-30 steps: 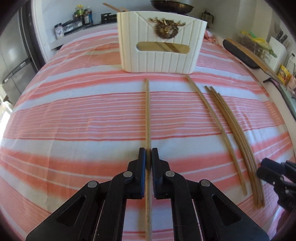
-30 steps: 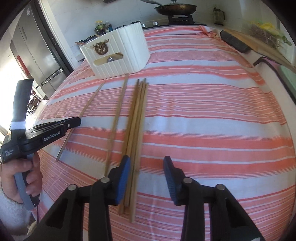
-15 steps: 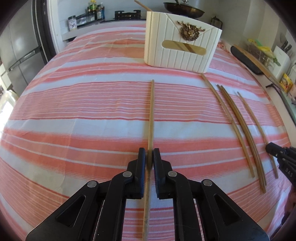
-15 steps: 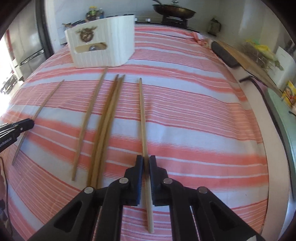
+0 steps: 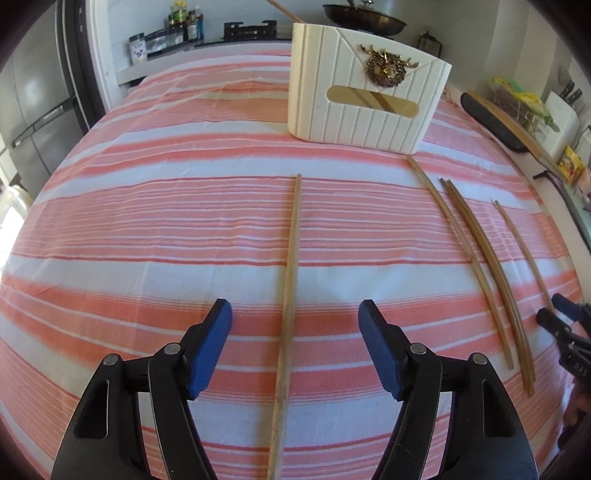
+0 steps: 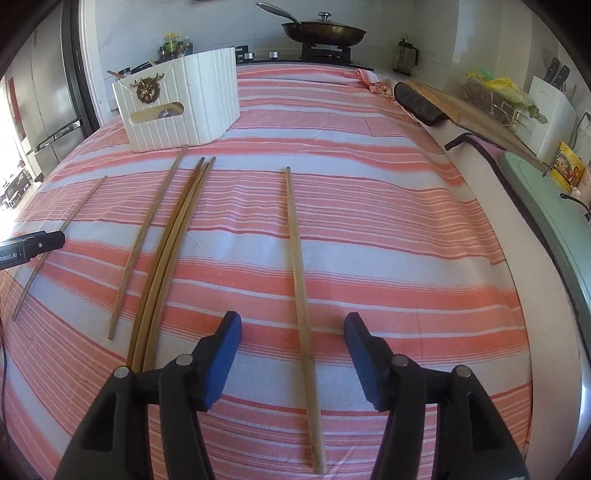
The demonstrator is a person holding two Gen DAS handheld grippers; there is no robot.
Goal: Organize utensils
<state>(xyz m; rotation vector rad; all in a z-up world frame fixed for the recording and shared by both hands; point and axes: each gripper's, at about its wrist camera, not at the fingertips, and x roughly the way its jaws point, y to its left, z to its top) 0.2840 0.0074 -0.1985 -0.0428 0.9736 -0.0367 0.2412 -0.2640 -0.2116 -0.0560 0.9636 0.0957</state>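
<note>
Several long wooden chopsticks lie on the striped cloth in front of a white ribbed basket (image 5: 365, 96). My left gripper (image 5: 295, 317) has its jaws opening, and one chopstick (image 5: 293, 240) lies between them untouched. My right gripper (image 6: 291, 330) is also opening over a separate chopstick (image 6: 299, 266) that rests on the cloth, clear of both pads. Between the two lie a bundle of chopsticks (image 6: 173, 251) and a single one (image 6: 147, 236). The left gripper's tip (image 6: 37, 245) shows at the left edge of the right wrist view.
A pan on a stove (image 6: 325, 31) stands behind the table. A wooden board (image 6: 472, 110), a dish rack and a knife block line the right counter, with a green tray (image 6: 554, 210) nearer. A steel fridge (image 5: 33, 110) stands at the left.
Half a second ago each gripper was shut on its chopstick; both have now opened and the chopsticks lie on the cloth. Earlier the right gripper drew its chopstick rightward out of the bundle.
</note>
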